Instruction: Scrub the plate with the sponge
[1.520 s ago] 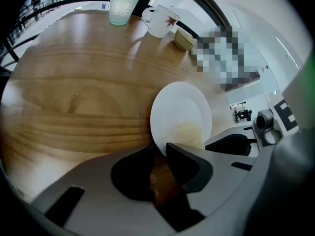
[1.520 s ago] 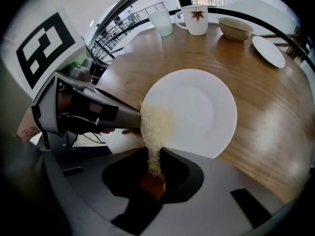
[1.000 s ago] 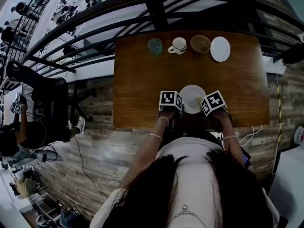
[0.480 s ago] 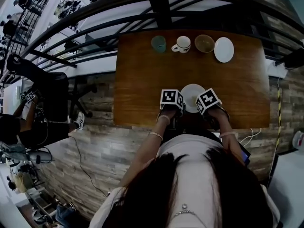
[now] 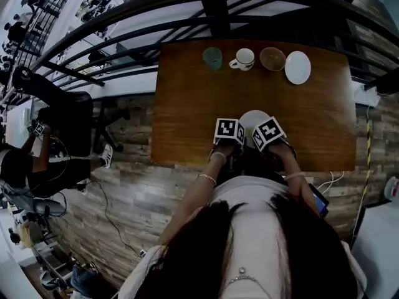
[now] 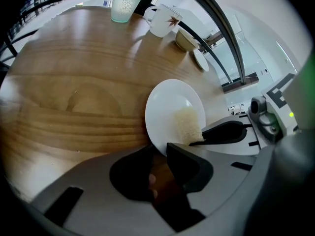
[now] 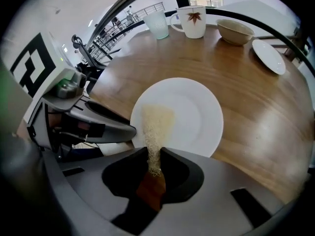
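A white plate [image 5: 252, 117] lies near the front edge of the wooden table [image 5: 187, 104]. My left gripper [image 6: 158, 151] is shut on the plate's [image 6: 170, 107] near rim, which runs in between its jaws. My right gripper [image 7: 154, 157] is shut on a pale yellow mesh sponge [image 7: 156, 124]. The sponge lies flat on the left part of the plate [image 7: 194, 112]. In the left gripper view the sponge [image 6: 187, 124] shows on the plate in front of the right gripper's finger [image 6: 224, 132]. In the head view both marker cubes sit side by side over the plate and hide the jaws.
Along the table's far edge stand a frosted glass [image 5: 212, 57], a white mug with a leaf print [image 5: 243, 58], a tan bowl [image 5: 272, 58] and a small white saucer [image 5: 297, 66]. A dark railing [image 5: 212, 11] runs behind the table.
My right gripper has slid left across the plate with the sponge, closer to the left gripper. The left gripper has kept still on the rim.
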Demonstrator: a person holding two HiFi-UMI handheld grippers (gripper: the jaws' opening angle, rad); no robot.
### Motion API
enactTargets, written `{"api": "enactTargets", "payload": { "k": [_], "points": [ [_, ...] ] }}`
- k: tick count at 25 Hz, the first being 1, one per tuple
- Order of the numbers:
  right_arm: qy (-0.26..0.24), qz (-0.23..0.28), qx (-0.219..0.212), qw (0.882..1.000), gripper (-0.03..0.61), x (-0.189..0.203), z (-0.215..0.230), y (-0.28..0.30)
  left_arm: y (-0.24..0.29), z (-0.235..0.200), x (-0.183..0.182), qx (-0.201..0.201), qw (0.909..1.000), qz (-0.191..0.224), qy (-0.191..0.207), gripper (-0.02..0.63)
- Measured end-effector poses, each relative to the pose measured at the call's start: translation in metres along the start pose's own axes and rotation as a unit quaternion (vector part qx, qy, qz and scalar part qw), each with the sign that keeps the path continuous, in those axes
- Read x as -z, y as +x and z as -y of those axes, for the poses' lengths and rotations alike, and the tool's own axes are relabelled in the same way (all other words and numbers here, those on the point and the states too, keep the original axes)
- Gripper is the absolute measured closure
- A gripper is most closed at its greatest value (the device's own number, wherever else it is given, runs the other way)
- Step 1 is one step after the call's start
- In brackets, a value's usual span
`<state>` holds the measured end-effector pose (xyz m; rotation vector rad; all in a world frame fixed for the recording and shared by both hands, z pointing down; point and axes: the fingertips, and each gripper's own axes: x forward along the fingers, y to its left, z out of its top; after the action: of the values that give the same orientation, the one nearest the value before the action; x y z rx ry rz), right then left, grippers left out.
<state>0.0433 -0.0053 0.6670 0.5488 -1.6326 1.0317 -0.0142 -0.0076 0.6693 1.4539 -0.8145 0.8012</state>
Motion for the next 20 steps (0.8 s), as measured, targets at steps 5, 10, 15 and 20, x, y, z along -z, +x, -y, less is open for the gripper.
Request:
{"api": "enactTargets", "payload": {
  "k": [5, 10, 15, 20],
  "points": [
    [0.035, 0.020, 0.027, 0.999, 0.487, 0.003, 0.028, -0.015, -0.002, -0.002, 0.000, -0.001, 1.0000, 0.003, -0.001, 0.523],
    [0.064, 0.041, 0.053, 0.996, 0.488, 0.000, 0.057, -0.030, 0.000, -0.001, -0.001, 0.003, 1.0000, 0.003, -0.001, 0.522],
    [0.075, 0.053, 0.064, 0.994, 0.487, -0.008, 0.068, -0.039, 0.000, -0.001, -0.001, 0.006, 1.0000, 0.003, -0.004, 0.522],
    [0.056, 0.035, 0.042, 0.997, 0.487, -0.010, 0.047, -0.024, -0.001, 0.001, 0.000, 0.015, 0.9998, 0.005, -0.013, 0.522]
  ]
}}
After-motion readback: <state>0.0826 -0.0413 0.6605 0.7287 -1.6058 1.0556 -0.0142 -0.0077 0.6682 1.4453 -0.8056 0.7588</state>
